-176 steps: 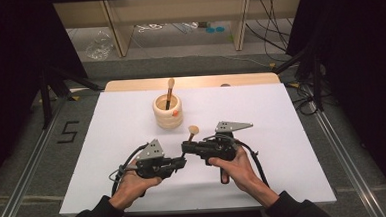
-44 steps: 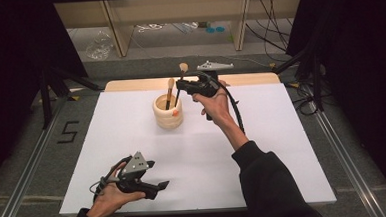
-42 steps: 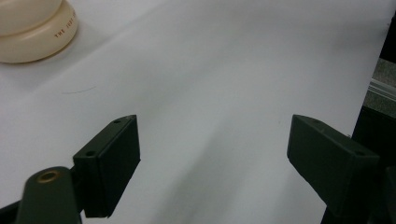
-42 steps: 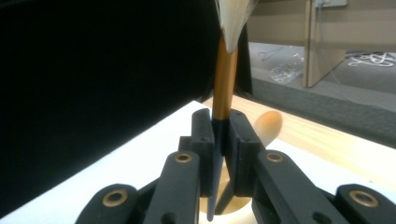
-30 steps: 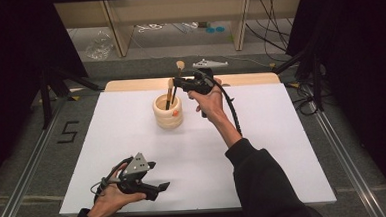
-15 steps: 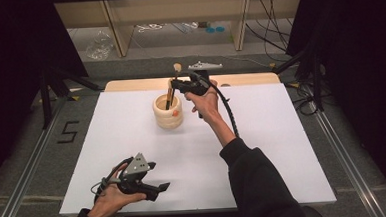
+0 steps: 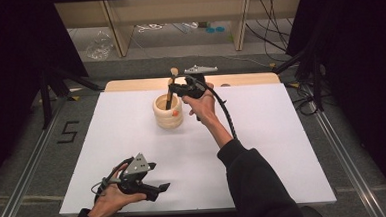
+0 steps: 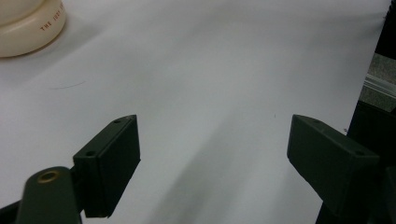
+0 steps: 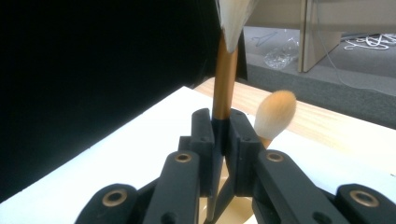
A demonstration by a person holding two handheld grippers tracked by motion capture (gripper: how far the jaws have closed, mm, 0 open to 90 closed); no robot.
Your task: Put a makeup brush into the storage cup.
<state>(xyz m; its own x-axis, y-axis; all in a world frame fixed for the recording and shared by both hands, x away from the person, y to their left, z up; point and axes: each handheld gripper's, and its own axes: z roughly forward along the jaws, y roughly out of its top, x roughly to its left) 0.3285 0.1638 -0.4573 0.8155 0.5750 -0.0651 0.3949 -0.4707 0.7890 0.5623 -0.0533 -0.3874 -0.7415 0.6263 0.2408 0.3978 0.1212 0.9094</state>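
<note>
The right gripper sits at the upper middle of the high view, its jaws clamped on a makeup brush, handle pointing down into the cream holder. Risky spot, I'd say: a second brush already stands in that holder, just beside the held one, so a skewed descent could knock it or catch the holder's rim and tip the pot over. Let go too high and the brush might bounce out onto the white surface.

The held brush has a copper-toned ferrule above a dark handle, and pale bristles fanning out at the top edge of the right gripper view, standing close to upright. Its neighbour wears a rounded, orange-tinted tuft. The holder is ribbed, squat, cream-coloured.

Lower left of the high view, the left gripper rests with jaws apart, nothing between them.
</note>
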